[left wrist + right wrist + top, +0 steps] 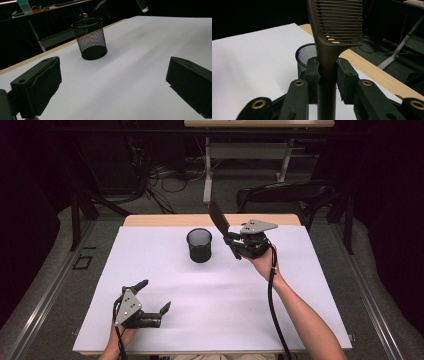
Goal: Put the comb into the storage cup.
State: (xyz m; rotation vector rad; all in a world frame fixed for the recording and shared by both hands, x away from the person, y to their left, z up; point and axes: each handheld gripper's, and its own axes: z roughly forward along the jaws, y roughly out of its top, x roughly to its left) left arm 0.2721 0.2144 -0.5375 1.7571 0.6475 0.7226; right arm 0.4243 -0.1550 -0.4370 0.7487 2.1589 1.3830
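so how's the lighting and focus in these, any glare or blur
High view: white table cover evenly lit, surroundings dark, faint shadows beneath the mesh cup. Left gripper view: cup sharp, near jaws soft. Right gripper view: comb is crisp, background dim; no glare.

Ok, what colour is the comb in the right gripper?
Dark brown; the comb shows best in the right gripper view.

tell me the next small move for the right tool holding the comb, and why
Probably carry the comb left until it is over the mesh cup, then lower it in. The right tool is shut on the comb's handle beside the cup, teeth end up, while the left tool rests open on the white table.
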